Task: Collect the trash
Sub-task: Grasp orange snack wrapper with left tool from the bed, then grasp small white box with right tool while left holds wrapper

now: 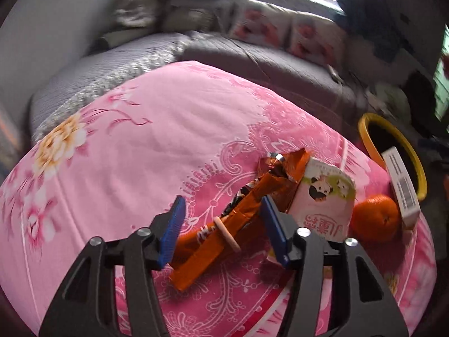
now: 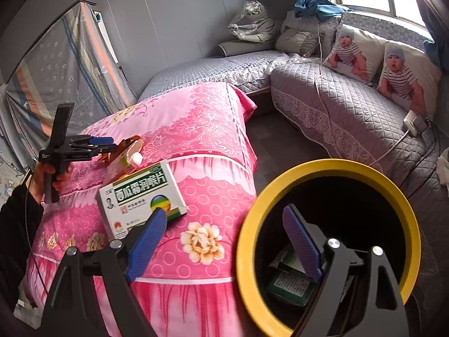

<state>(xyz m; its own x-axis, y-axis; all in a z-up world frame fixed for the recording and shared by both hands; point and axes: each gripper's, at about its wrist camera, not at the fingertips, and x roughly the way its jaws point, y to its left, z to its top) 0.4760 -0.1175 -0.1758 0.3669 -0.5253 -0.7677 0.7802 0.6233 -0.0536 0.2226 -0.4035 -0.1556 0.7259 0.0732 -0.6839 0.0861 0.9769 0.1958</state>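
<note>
Trash sits clustered at the near-right part of the pink floral cloth (image 1: 157, 140) covering the table. Left gripper (image 1: 221, 226) hangs low over the orange snack wrapper (image 1: 241, 213), jaws wide apart, blue pads (image 1: 172, 229) flanking the wrapper on both sides; can't tell if either pad touches it. Wrapper is folded long, a pale rubber band (image 1: 226, 233) around its middle, torn foil end pointing away from camera. Just right of it, touching, a white-pink carton with panda print (image 1: 322, 199). Right of carton, an orange fruit (image 1: 376, 217), close beside it. Beyond the fruit, at table edge, a white medicine box (image 1: 401, 185), barcode side showing in left wrist view; in right wrist view its green-labelled face (image 2: 141, 196) shows, box overhanging the cloth edge a bit.

Right gripper (image 2: 227, 238) is off the table, jaws wide and holding nothing, one pad in front of the medicine box corner, the other over the mouth of the yellow-rimmed bin (image 2: 331, 168). Bin stands on the floor just beside the table; inside, a green-white packet (image 2: 289, 286) lies at the bottom with some paper next to it. Grey quilted sofa (image 2: 350, 112) behind, two baby-print pillows (image 2: 350, 53) on it.
</note>
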